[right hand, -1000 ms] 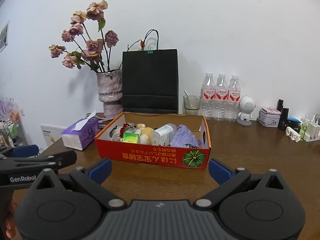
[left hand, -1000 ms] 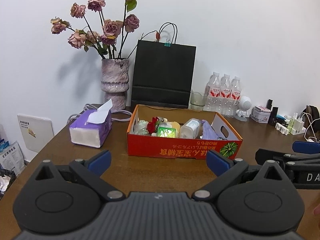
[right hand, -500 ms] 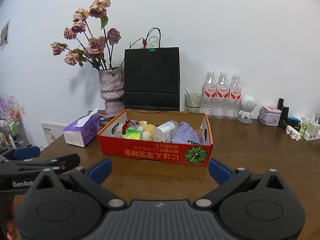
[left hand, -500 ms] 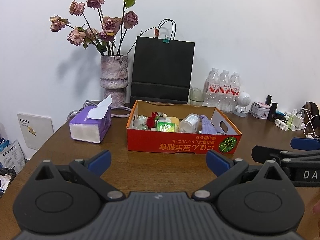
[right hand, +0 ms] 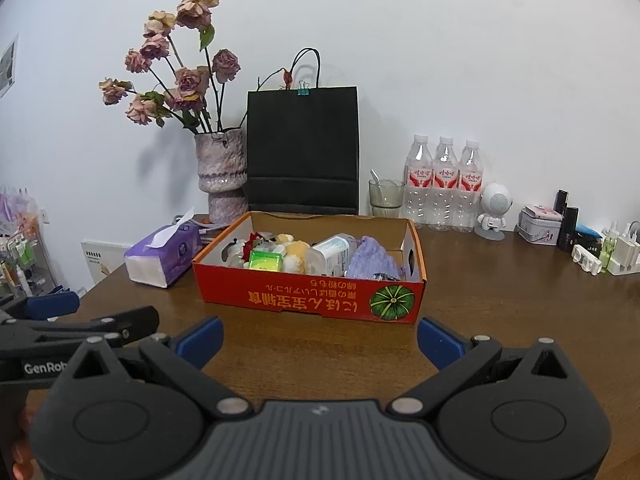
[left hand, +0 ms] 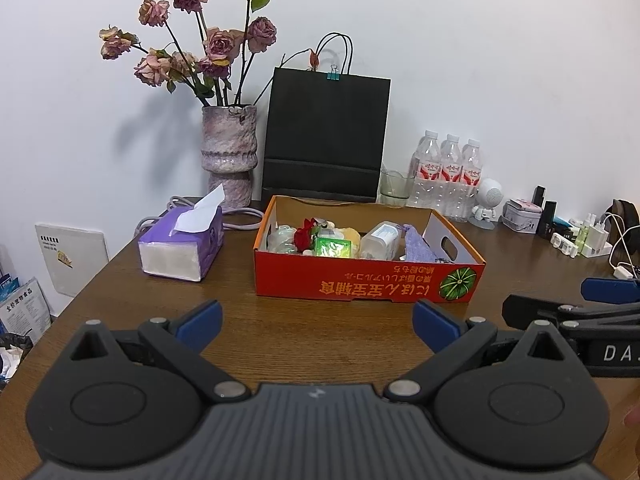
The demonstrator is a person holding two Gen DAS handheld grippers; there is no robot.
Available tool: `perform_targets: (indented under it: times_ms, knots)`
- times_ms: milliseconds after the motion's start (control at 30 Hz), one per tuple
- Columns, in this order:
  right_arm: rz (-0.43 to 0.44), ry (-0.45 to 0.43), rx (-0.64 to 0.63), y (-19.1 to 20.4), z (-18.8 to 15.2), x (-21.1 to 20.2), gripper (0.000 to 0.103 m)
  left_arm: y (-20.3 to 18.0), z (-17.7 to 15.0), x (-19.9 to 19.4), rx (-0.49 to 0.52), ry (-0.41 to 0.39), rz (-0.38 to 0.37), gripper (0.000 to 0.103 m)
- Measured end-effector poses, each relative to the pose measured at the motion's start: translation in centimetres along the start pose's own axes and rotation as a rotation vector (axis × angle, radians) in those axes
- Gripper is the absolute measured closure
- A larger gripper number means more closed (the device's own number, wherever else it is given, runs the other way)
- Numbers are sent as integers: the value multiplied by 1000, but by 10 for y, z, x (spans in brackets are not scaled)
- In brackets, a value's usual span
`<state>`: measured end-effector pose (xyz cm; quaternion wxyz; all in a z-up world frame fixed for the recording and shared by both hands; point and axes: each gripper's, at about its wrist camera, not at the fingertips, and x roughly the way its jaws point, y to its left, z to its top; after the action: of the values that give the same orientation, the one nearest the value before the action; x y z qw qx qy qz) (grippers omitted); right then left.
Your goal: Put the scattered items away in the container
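Note:
A red-orange cardboard box stands mid-table. It holds a green packet, a white jar, a purple pouch, a red flower and other small items. My left gripper is open and empty, in front of the box and apart from it. My right gripper is open and empty, also in front of the box. Each gripper shows at the side of the other's view.
A purple tissue box lies left of the box. A vase of dried roses, a black paper bag, a glass, three water bottles and a white robot figure line the wall. Chargers and small items sit far right.
Both grippers have drawn back from the box and risen a little; the box looks smaller and farther. Both stay open and empty.

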<state>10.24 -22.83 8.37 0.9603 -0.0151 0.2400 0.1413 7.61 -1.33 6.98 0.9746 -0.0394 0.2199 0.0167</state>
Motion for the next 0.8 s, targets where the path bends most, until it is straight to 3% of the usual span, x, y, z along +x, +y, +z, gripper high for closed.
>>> perform_targets:
  times_ms: [800]
  knots:
    - [1, 20, 15, -3, -7, 3, 0, -1, -3, 1, 1, -1, -8, 0]
